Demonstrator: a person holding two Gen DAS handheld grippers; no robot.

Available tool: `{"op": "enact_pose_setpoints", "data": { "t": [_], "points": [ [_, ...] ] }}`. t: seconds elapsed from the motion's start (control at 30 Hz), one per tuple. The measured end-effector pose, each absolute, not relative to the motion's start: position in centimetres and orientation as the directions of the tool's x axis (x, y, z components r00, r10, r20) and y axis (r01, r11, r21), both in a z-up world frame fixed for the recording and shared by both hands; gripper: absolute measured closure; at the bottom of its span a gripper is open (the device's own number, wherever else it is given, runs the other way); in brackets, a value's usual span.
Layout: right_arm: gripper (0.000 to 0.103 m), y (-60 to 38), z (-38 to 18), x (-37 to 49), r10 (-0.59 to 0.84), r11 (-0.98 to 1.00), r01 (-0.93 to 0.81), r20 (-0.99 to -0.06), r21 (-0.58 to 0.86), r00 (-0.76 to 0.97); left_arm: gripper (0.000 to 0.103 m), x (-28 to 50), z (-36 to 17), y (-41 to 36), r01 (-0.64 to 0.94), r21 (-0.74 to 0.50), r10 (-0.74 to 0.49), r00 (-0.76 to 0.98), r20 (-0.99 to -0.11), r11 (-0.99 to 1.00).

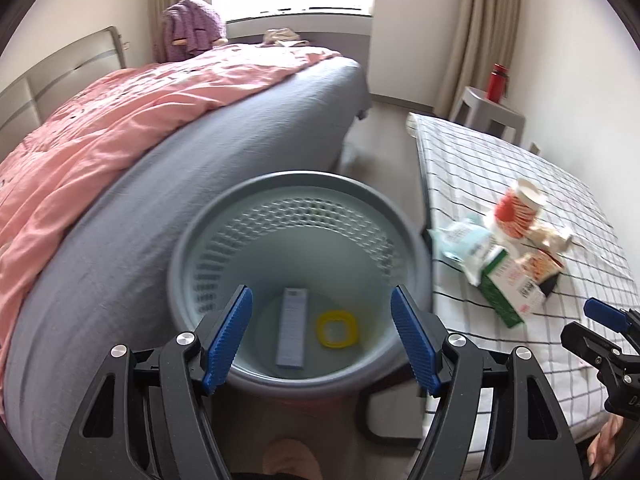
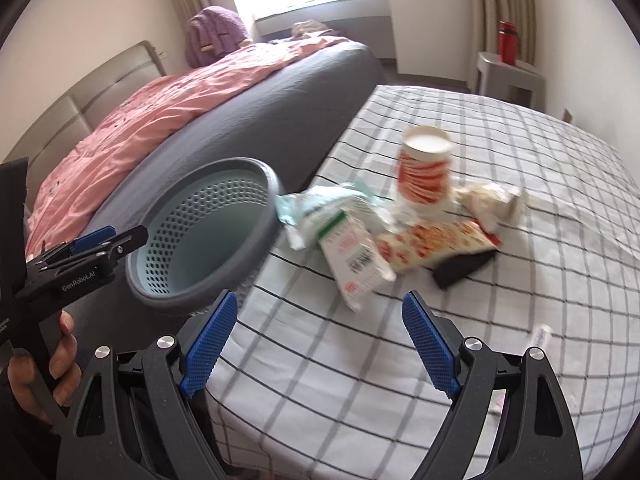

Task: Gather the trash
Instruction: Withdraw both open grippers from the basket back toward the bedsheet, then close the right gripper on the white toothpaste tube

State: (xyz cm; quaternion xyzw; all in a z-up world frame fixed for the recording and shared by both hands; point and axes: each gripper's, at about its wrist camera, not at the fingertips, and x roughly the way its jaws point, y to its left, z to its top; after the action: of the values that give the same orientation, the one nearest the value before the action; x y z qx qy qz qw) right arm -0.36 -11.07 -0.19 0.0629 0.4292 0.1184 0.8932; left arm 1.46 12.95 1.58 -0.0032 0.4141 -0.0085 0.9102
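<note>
A grey and pale blue perforated waste basket [image 1: 200,240] stands between the bed and the checked table; it also shows in the right wrist view [image 2: 168,296]. Inside lie a grey flat box [image 1: 293,326] and a yellow ring [image 1: 337,329]. My left gripper [image 1: 320,336] is open and empty above the basket mouth. On the checked table [image 2: 520,320] lies a trash pile: a red-striped paper cup [image 2: 426,172], a green and white carton [image 2: 354,256], a pale blue wrapper [image 2: 320,204], a red snack packet [image 2: 436,244], crumpled paper [image 2: 492,200]. My right gripper [image 2: 318,344] is open and empty, in front of the pile.
A bed with a grey sheet [image 1: 180,184] and pink quilt [image 1: 100,128] lies left of the basket. A grey stool [image 2: 512,76] with a red bottle [image 2: 507,42] stands at the far wall. A black flat piece [image 2: 464,268] lies by the snack packet.
</note>
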Motion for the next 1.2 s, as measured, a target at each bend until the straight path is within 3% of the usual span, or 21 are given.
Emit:
{"op": "enact_pose_setpoints", "data": {
  "t": [0.33,0.63,1.0,1.1,1.2],
  "points": [
    [0.020,-19.3,-1.6,-5.0,0.085,0.989,0.047,-0.790,0.142,0.607,0.034,0.2,0.7,6.2,0.150,-0.014,-0.107,0.639,-0.761,0.989],
    [0.020,-23.4,-5.7,-5.2,0.008,0.981,0.158,-0.840,0.111,0.542,0.033,0.6,-1.2,2.0,0.210,-0.028,-0.152,0.605,-0.781,0.977],
    [0.037,-23.9,-8.2,-2.5,-0.056,0.983,0.182,-0.869,0.040,0.492,0.033,1.8,-3.4,0.4,0.219,-0.025,-0.147,0.561,-0.815,0.975],
    [0.049,-23.5,-8.2,-2.4,-0.082,0.986,0.169,-0.864,0.003,0.496,0.033,2.1,-3.7,0.3,0.214,-0.021,-0.139,0.554,-0.821,0.977],
    [0.072,-23.2,-8.0,-2.6,-0.073,0.988,0.156,-0.861,0.007,0.504,0.033,2.2,-3.9,0.1,0.217,-0.019,-0.137,0.549,-0.825,0.976]
  ]
}}
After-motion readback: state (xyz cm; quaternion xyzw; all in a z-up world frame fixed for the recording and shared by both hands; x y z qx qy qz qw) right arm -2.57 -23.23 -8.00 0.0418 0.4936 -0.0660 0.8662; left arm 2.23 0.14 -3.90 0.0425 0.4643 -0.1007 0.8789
